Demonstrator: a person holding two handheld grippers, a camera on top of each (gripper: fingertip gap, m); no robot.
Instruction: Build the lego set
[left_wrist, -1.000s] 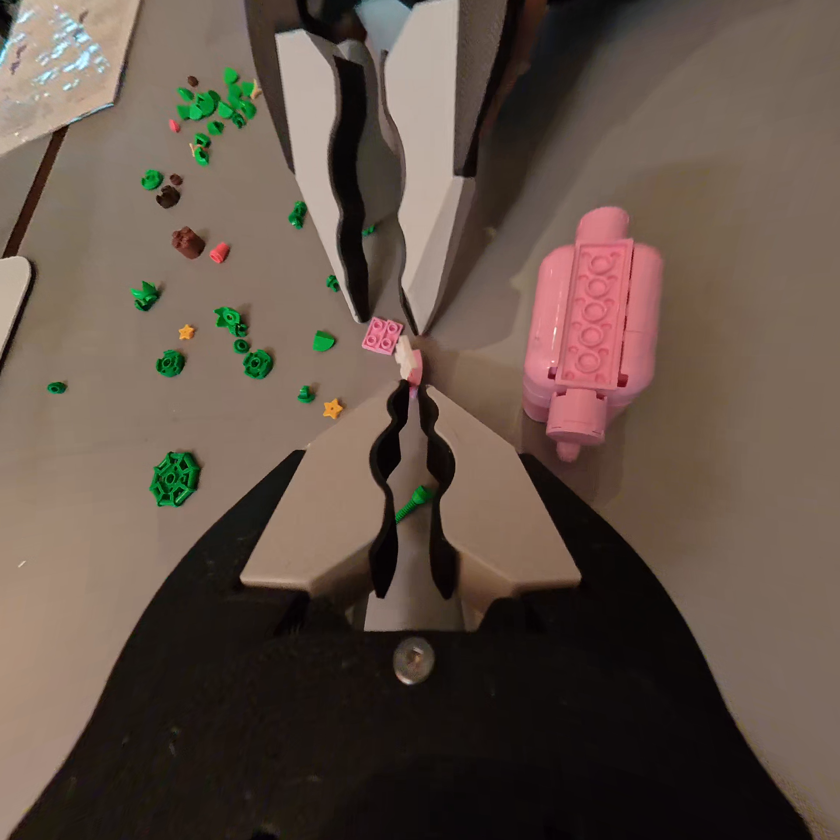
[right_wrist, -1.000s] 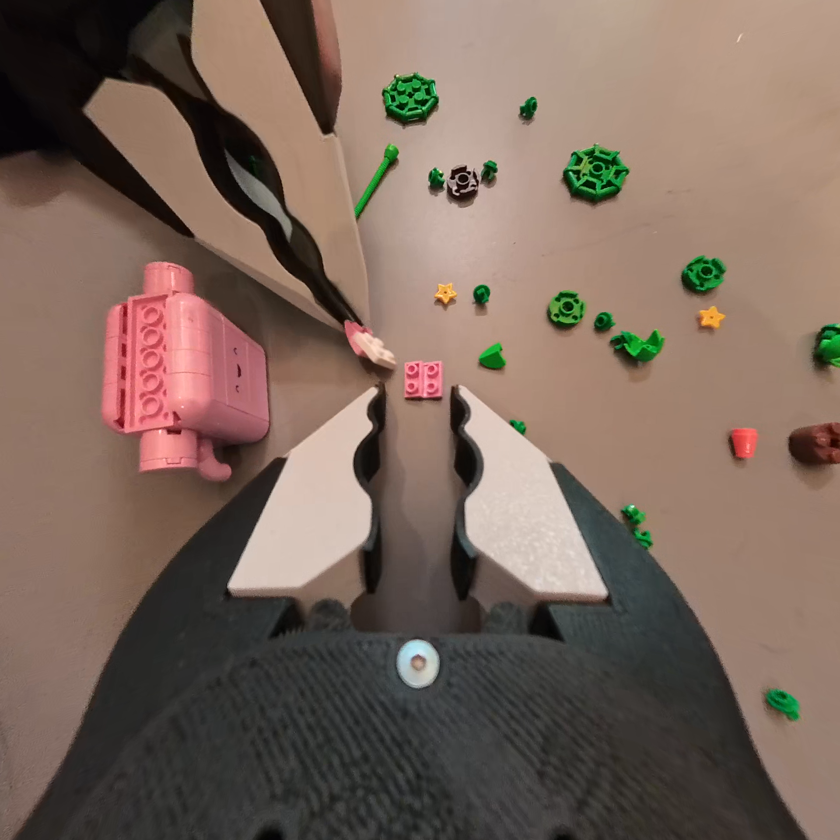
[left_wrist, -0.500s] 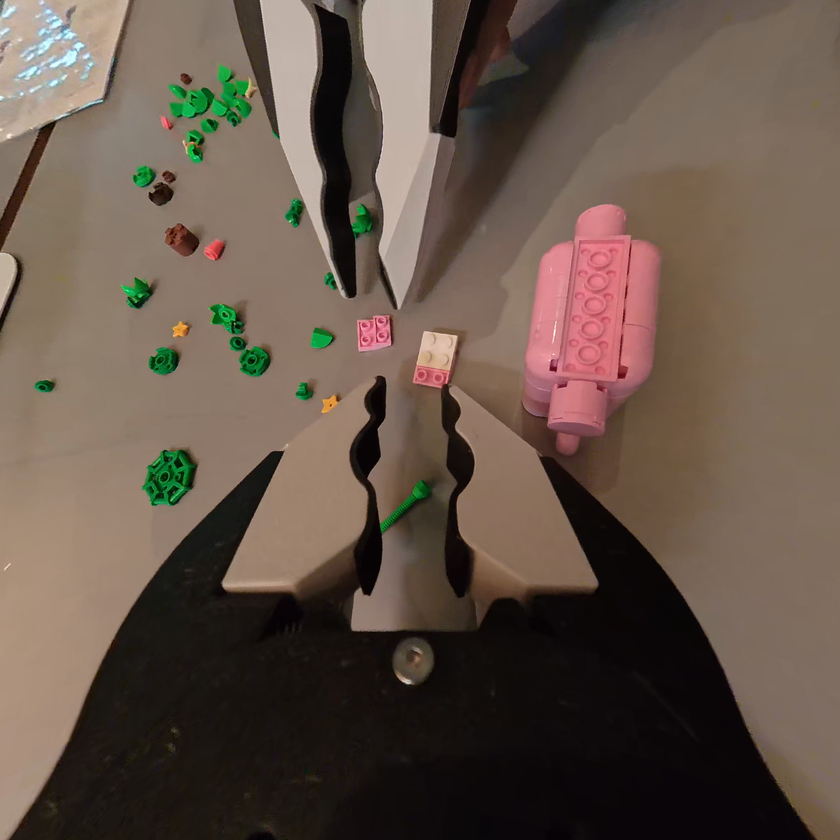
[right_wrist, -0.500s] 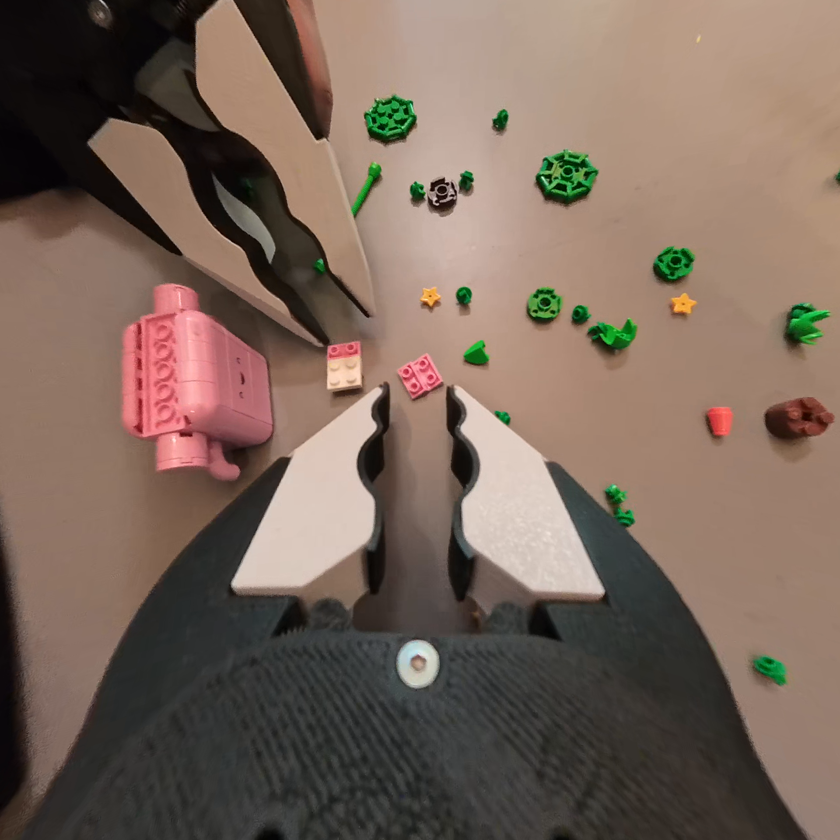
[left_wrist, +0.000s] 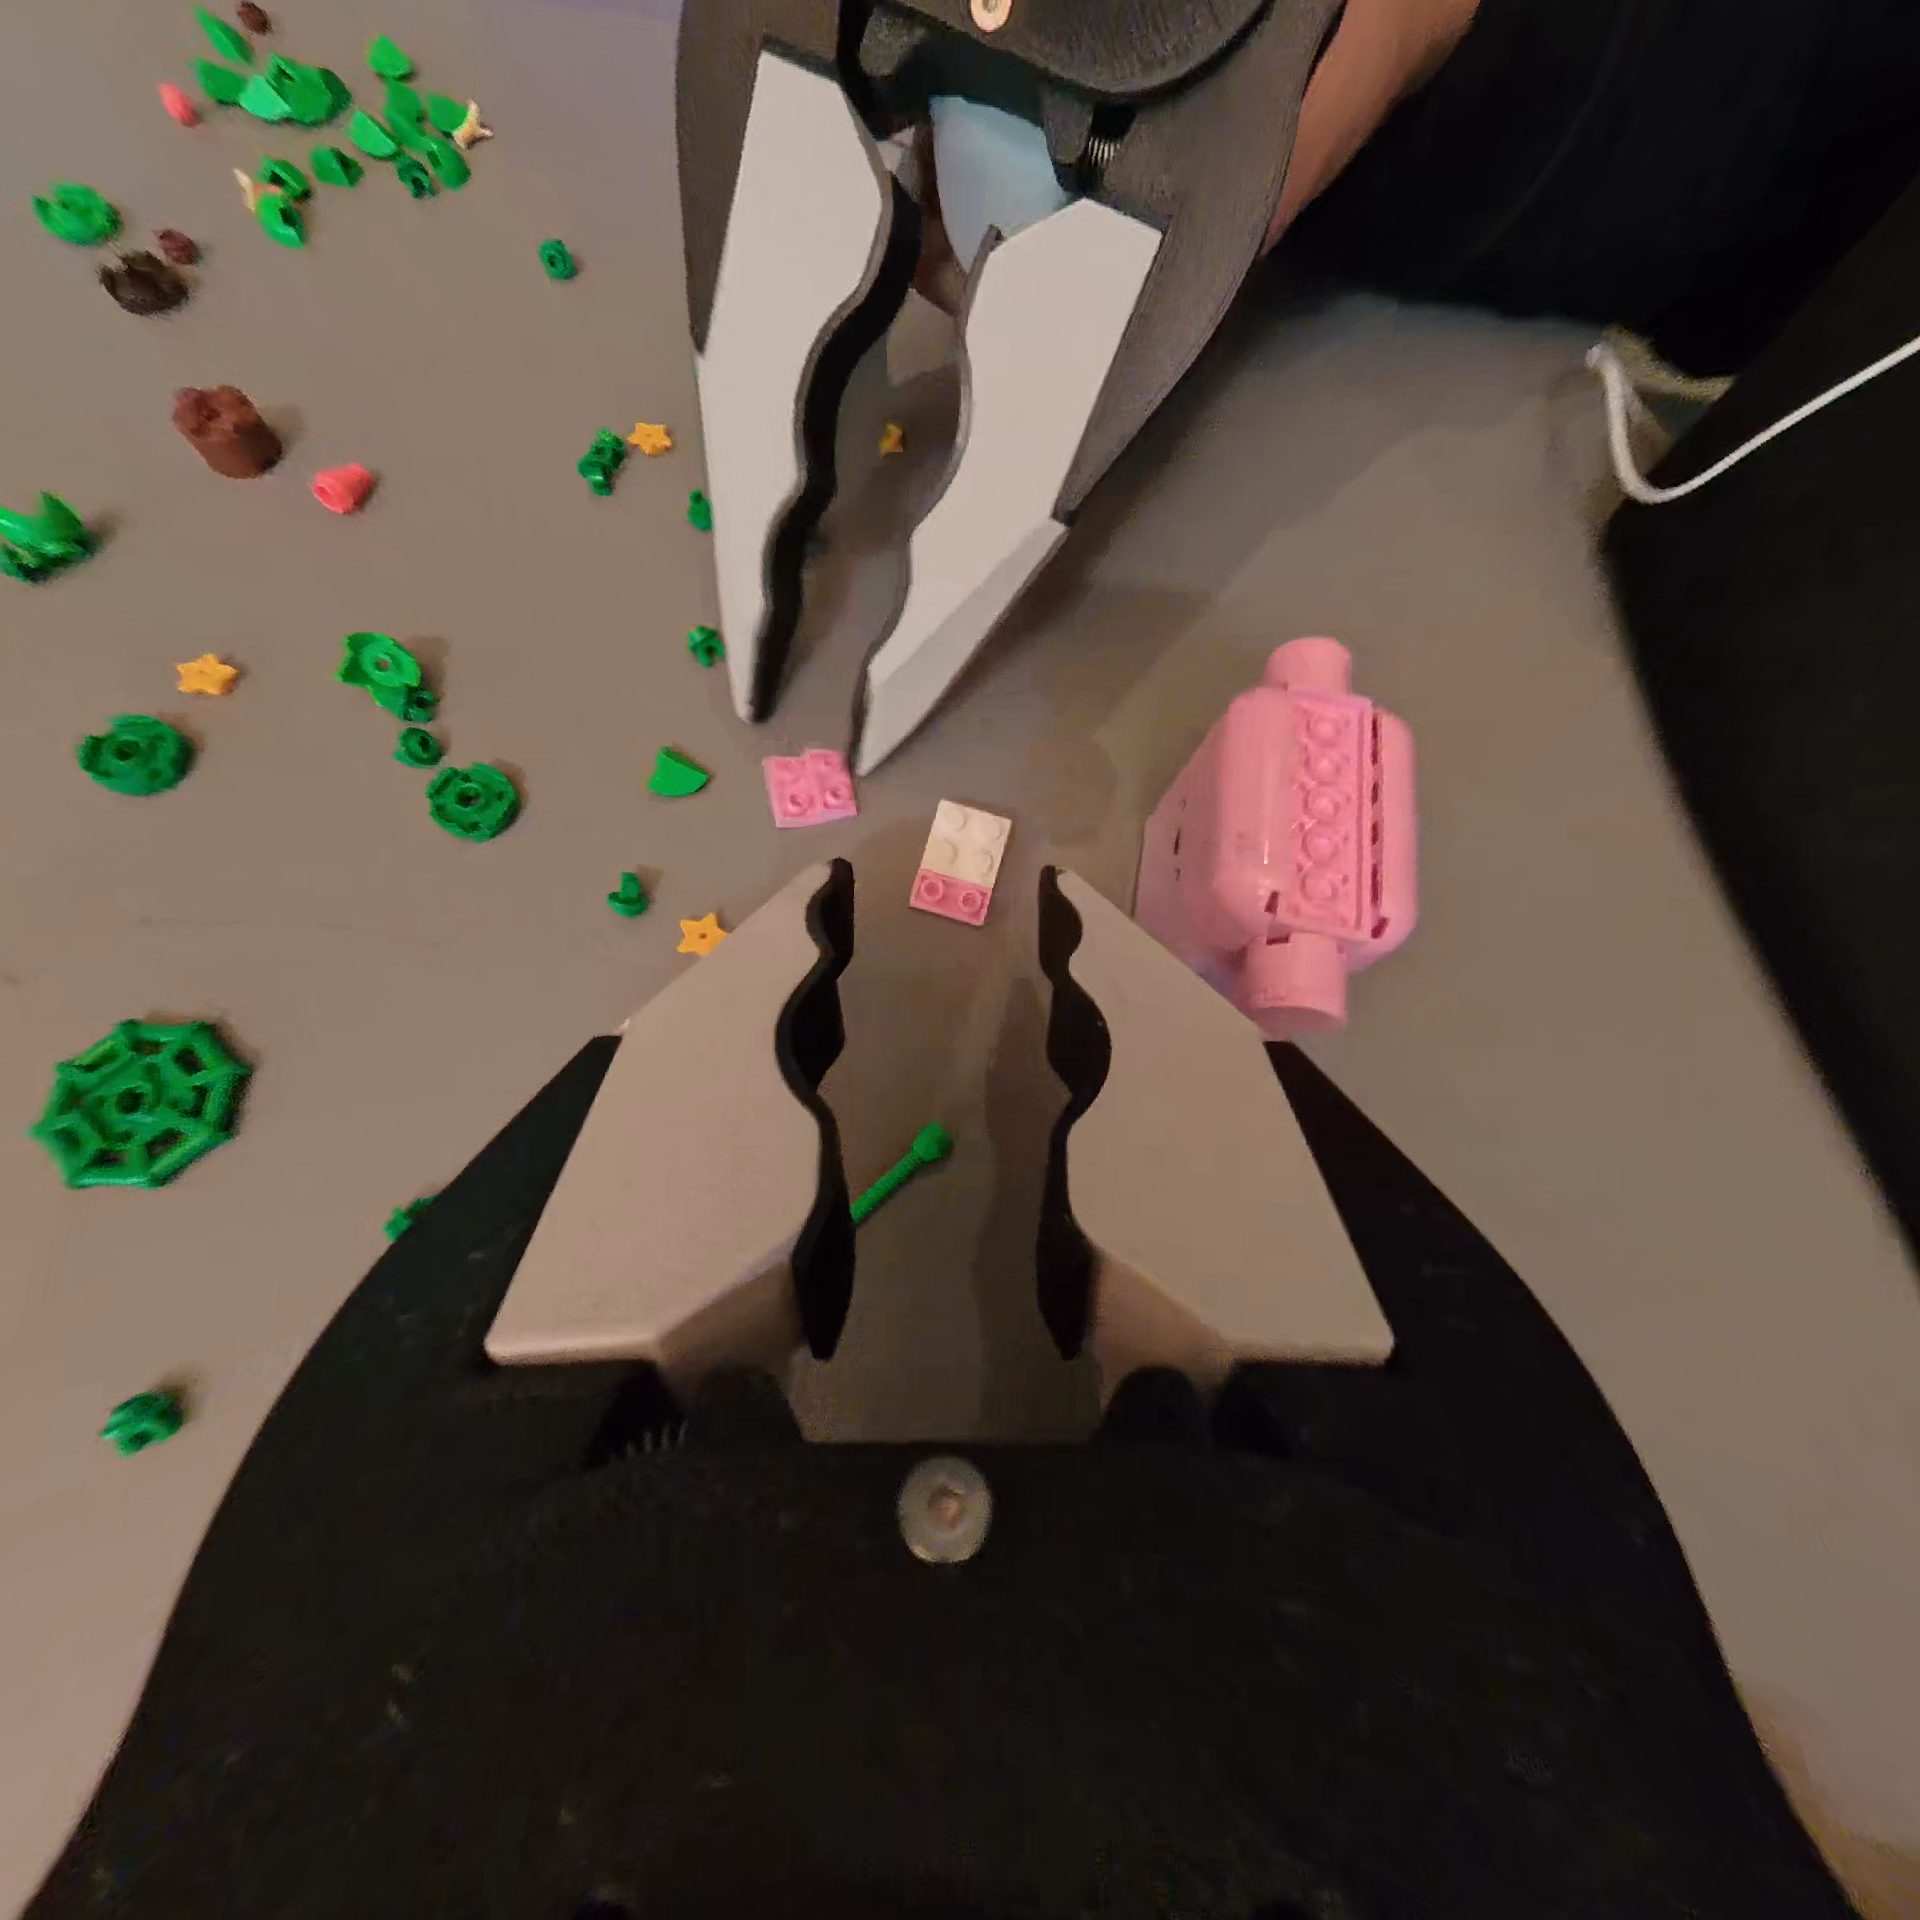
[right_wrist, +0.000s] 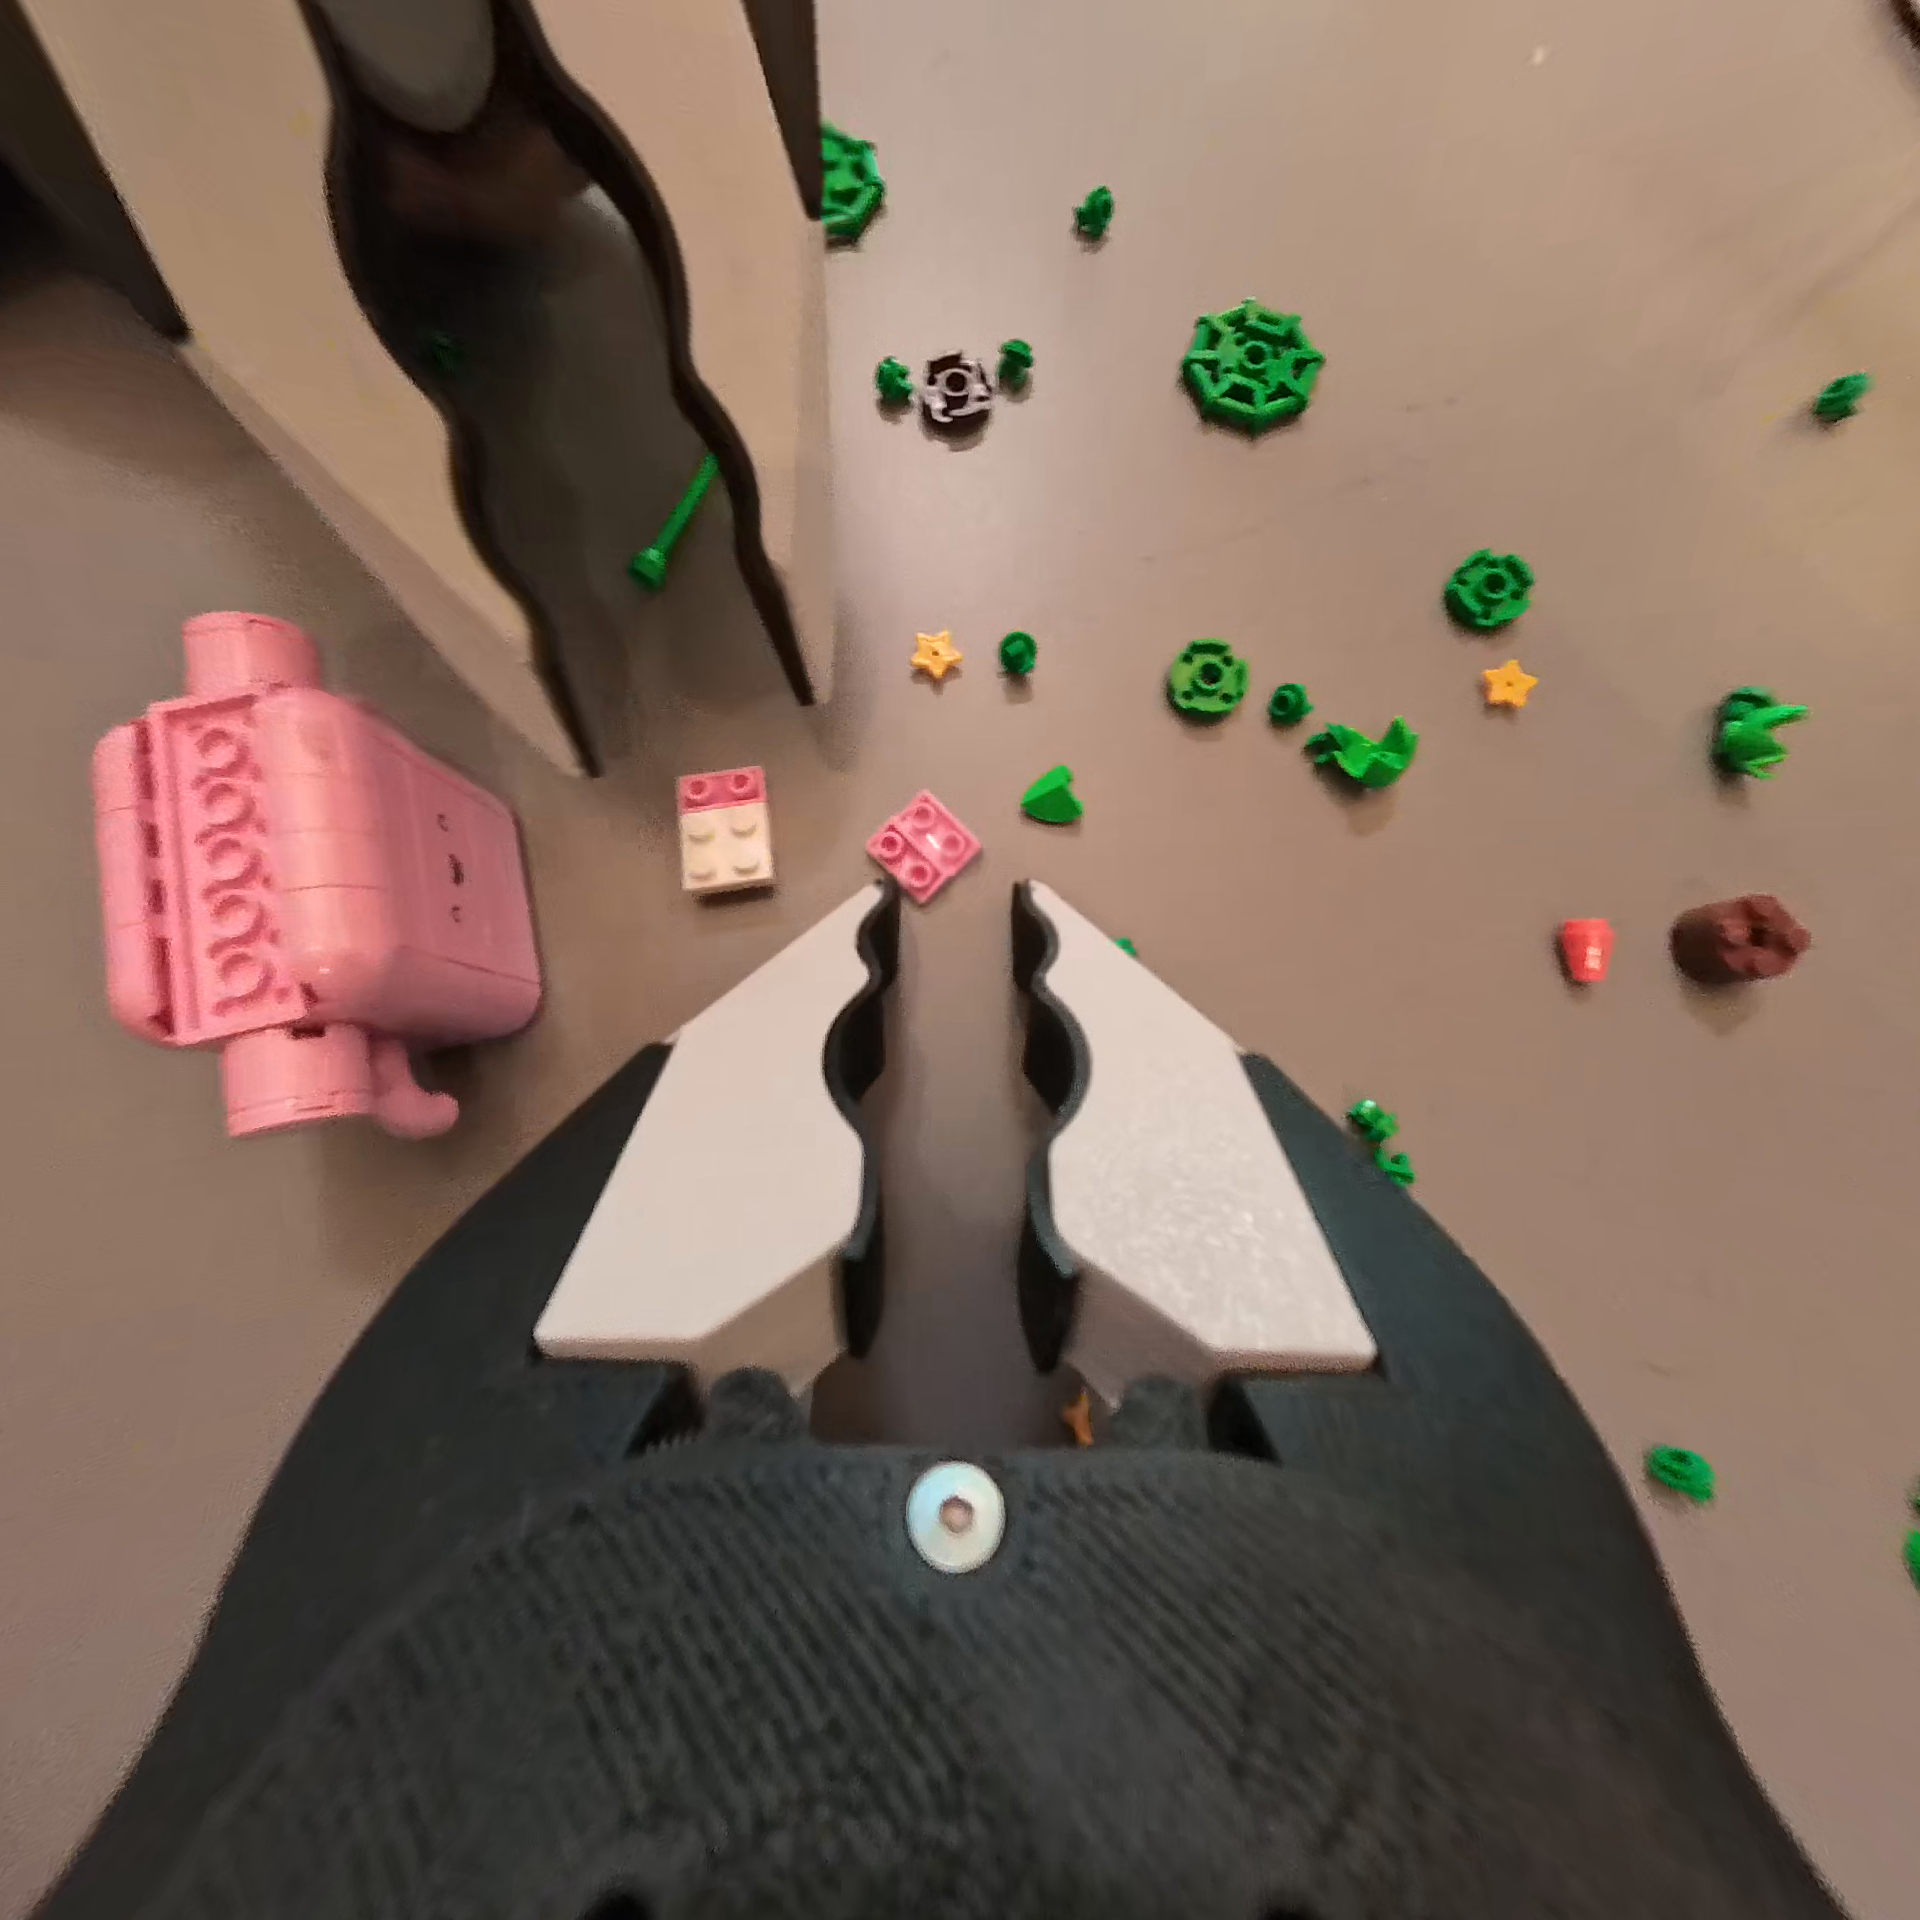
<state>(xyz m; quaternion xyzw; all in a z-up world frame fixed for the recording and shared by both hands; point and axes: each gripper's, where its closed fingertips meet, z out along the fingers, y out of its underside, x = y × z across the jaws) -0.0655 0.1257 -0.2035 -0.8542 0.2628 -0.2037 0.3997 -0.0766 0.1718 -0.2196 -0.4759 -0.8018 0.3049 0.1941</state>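
Both my left gripper (left_wrist: 940, 878) and right gripper (right_wrist: 951, 894) have jaws parted, empty. The small flat pink plastic plate (right_wrist: 923, 847) lies mid-frame on the grey desk (right_wrist: 1351, 1039); I'd straddle it squarely, closing gently beside the white-and-pink stacked brick (right_wrist: 725, 831).

No legible txt or nos. anywhere

The grey table (right_wrist: 1558, 1195) carries a pink brick assembly (right_wrist: 312, 883) at left of the right wrist frame, a white-and-pink brick (right_wrist: 725, 831) and small pink plate (right_wrist: 923, 847) at centre, and scattered green pieces (right_wrist: 1252, 364) at right.
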